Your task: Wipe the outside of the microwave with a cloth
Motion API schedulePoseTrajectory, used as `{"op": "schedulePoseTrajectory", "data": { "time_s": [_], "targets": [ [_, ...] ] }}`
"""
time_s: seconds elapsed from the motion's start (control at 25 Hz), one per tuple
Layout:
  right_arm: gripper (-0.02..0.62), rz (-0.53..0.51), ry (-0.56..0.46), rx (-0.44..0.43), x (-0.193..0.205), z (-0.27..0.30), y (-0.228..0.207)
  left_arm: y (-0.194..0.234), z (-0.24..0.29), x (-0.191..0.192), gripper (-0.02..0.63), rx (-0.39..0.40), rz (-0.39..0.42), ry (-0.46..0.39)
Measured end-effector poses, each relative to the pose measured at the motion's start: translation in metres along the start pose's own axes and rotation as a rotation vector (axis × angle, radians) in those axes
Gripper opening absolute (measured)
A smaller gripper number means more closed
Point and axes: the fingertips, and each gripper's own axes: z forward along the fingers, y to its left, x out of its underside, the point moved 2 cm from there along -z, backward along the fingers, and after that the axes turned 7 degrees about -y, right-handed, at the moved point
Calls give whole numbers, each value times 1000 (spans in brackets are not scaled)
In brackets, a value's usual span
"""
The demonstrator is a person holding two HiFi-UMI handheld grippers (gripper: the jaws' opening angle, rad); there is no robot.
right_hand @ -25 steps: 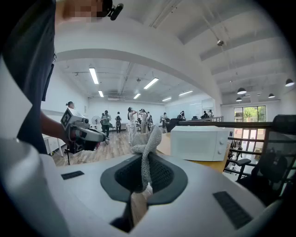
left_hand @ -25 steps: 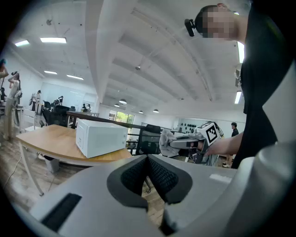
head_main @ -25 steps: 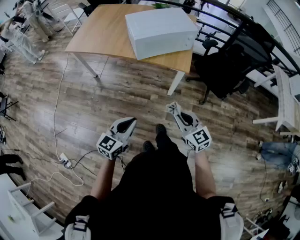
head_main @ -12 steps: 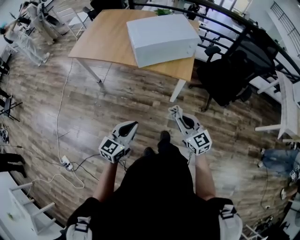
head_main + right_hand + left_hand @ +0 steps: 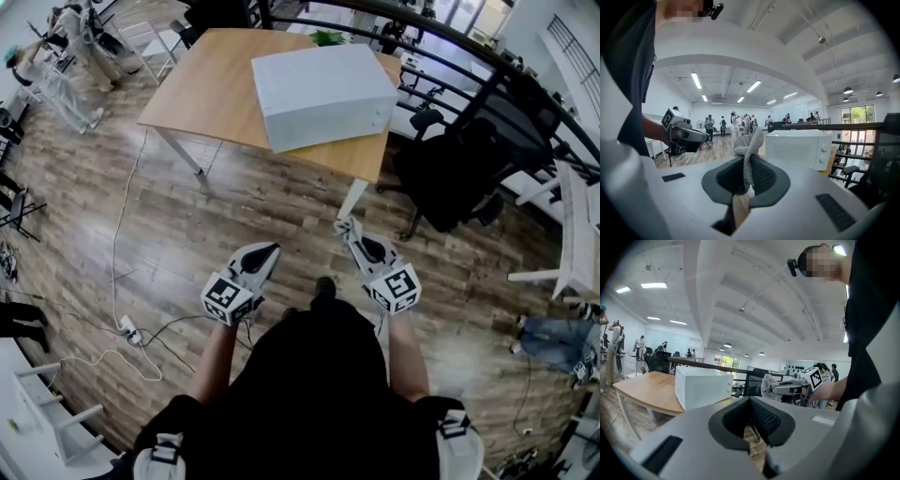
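The white microwave [image 5: 323,94] stands on a wooden table [image 5: 202,80] ahead of me, several steps off. It also shows in the left gripper view as a white microwave [image 5: 701,387], and in the right gripper view as the microwave [image 5: 799,147] with two knobs. My right gripper [image 5: 344,225] is shut on a grey knitted cloth [image 5: 749,145], which sticks up out of the jaws. My left gripper [image 5: 267,247] is held at waist height, shut with nothing in it. Both grippers hang over the wooden floor, short of the table.
A black office chair [image 5: 450,159] stands right of the table, in front of a black railing [image 5: 441,42]. A power strip with white cables [image 5: 131,326] lies on the floor at left. White furniture [image 5: 47,412] is at lower left. Several people [image 5: 736,124] stand far back.
I have stepped toward the table, so the microwave sits a little nearer and lower in the head view. Both grippers keep their pose and grip.
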Motion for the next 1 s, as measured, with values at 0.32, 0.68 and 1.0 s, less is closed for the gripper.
{"op": "schedulePoseTrajectory", "data": {
  "time_s": [0.32, 0.68, 1.0],
  "targets": [
    [18, -9, -3, -63, -2, 26, -35, 17, 26, -4, 3, -69, -13, 15],
    [18, 15, 13, -129, 11, 43, -66, 21, 52, 1, 3, -116, -26, 2],
    [18, 20, 8, -172, 15, 66, -87, 33, 69, 10, 3, -158, -61, 20]
  ]
}}
